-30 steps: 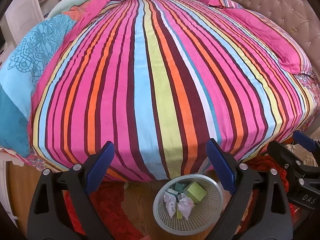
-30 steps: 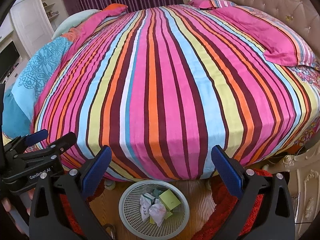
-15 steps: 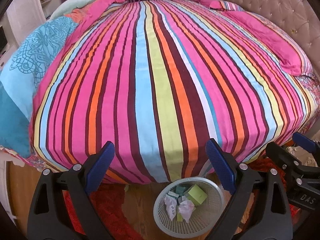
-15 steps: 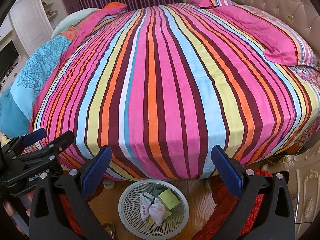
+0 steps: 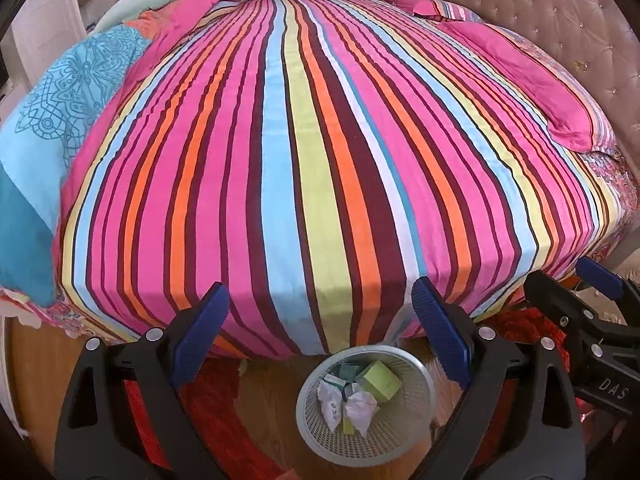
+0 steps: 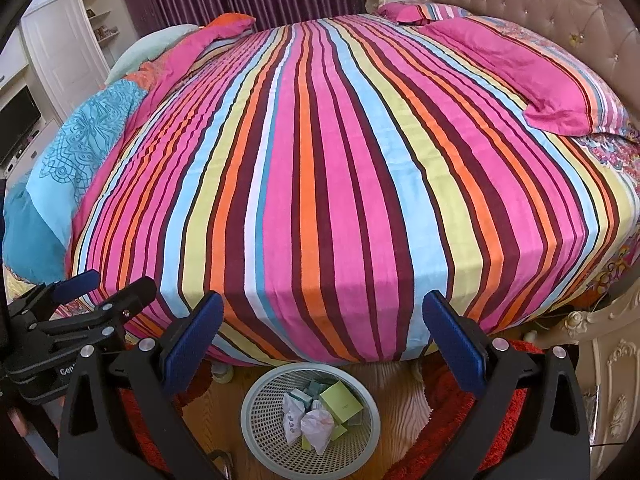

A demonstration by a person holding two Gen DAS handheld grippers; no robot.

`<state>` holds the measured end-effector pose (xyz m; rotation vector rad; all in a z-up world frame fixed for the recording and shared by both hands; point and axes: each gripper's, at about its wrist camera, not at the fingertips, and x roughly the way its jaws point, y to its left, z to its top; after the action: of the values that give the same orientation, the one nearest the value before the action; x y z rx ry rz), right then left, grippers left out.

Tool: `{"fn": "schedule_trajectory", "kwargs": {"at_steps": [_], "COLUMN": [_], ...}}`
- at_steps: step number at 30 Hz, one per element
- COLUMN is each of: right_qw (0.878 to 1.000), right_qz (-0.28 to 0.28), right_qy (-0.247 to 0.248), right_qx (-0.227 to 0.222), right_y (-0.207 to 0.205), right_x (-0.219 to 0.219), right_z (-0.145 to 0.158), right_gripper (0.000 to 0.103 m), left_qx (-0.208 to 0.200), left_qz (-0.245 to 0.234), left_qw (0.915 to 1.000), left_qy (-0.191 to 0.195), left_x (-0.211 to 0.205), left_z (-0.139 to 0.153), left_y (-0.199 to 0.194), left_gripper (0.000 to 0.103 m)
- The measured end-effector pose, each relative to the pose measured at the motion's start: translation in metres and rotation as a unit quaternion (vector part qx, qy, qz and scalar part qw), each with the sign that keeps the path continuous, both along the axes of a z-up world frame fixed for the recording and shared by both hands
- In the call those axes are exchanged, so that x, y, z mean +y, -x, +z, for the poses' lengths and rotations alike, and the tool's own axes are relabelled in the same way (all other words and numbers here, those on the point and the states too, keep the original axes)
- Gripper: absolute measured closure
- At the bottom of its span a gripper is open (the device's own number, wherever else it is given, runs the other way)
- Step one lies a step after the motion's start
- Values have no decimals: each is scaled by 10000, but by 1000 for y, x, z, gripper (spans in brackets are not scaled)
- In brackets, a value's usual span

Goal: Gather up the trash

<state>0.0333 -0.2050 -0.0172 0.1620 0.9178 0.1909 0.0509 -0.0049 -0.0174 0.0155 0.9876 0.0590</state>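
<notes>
Your left gripper [image 5: 320,312] hangs with its jaws spread wide and nothing between the blue pads [image 5: 200,336] — through the gap you see only the striped bedspread [image 5: 304,152] and, below it, the floor. Your right gripper [image 6: 320,316] stands the same way: jaws far apart, gripping nothing.

The trash is already gathered in the white mesh wastebasket [image 5: 416,424], which stands on the wooden floor [image 5: 264,392] just off the foot edge of the bed. From the left wrist view it sits at about 5 o'clock, low in the frame and nearer your right-hand finger; from the right wrist view the same basket [image 6: 264,412] lies near 6 o'clock, almost centred between the fingers. Inside it you can pick out a light green box [image 5: 382,382], a crumpled white paper [image 5: 362,408], a white wrapper [image 5: 331,400] and a few small teal-and-white cartons [image 5: 346,372], all heaped together.

A red rug [image 5: 208,416] lies on the floor at either side of the basket. The bedspread fills everything from 9 through 12 to 3 o'clock, with a pink pillow [image 5: 532,80] at 2 o'clock against the tufted headboard [image 5: 560,12] and a turquoise patterned quilt [image 5: 60,112] bunched at 10 o'clock. Each gripper shows at the edge of the other's view — the right one at 4 o'clock from the left wrist, the left one at 8 o'clock from the right wrist.
</notes>
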Motion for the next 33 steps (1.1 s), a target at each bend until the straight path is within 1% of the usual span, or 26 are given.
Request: {"fn": "schedule_trajectory", "kwargs": {"at_steps": [20,33], "right_qw": [9999,9999], "right_qz": [-1,-20], "right_qy": [2,-15], "right_qx": [-107,-101], "right_y": [4,7], "right_x": [-1,-1], "right_z": [7,8], "right_gripper": [8,8], "left_qx": [-106,-84], "left_qz": [-73,-107], "left_qw": [9999,9999], "left_qy": [-70,-69], "left_x": [-5,-7], "left_z": [8,7], "left_y": [9,10], "left_gripper": [13,13]}}
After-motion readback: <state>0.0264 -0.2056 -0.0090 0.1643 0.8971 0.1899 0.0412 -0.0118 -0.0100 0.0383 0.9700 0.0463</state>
